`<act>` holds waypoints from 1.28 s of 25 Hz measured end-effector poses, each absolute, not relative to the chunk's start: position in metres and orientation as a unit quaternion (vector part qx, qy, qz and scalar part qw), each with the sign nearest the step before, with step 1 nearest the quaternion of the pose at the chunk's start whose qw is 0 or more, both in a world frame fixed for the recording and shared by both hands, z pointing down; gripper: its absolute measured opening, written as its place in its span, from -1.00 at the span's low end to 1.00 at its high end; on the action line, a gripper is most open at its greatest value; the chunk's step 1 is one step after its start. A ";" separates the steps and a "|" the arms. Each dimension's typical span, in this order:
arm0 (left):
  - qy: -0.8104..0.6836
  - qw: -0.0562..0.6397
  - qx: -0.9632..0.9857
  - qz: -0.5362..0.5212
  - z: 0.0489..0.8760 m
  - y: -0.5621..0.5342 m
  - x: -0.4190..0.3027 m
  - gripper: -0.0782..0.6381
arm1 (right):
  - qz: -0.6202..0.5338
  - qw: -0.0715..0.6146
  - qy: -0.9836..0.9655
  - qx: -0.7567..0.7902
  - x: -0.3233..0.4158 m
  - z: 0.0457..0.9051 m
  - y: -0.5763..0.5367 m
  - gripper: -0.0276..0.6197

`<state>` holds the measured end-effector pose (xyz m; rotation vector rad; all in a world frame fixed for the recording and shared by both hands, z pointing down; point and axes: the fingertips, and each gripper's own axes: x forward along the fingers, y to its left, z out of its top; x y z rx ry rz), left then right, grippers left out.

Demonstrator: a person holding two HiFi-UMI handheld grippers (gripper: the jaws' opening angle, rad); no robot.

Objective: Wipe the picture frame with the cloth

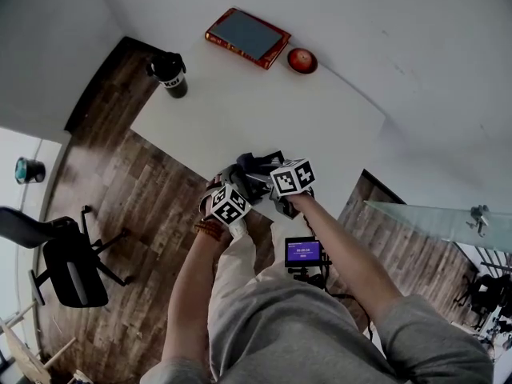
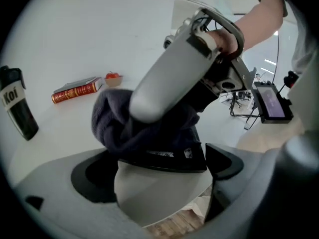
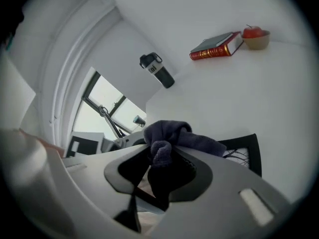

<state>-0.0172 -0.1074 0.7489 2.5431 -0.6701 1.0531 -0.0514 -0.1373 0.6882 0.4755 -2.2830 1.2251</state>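
Right gripper view: the step in hand is judged to be the wipe itself. To do it well, the person should draw the dark navy fleecy cloth (image 3: 169,136) flat across the flat black picture frame (image 2: 149,159) in slow strokes. The frame lies at the near edge of the white worktop (image 1: 264,110) and needs pinning.

Right claw (image 3: 159,171): closed tight on a fold of cloth.

Left claw (image 2: 162,172): spread wide, pads meeting both ends of the frame's near edge, apparently clamping it.

Far side, well apart: black flask (image 1: 170,74), red hardback book (image 1: 247,37).
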 end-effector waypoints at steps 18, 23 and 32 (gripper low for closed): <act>-0.364 0.061 0.922 0.118 0.498 -0.116 -0.033 0.61 | 0.271 0.031 -0.921 0.279 0.034 0.470 -0.127 -0.53; -0.394 0.014 0.918 0.048 0.423 -0.117 -0.036 0.57 | 0.216 0.003 -0.928 0.303 0.039 0.425 -0.113 -0.53; -0.457 -0.077 0.886 -0.027 0.326 -0.098 -0.054 0.00 | 0.084 -0.026 -0.934 0.346 0.037 0.345 -0.093 -0.53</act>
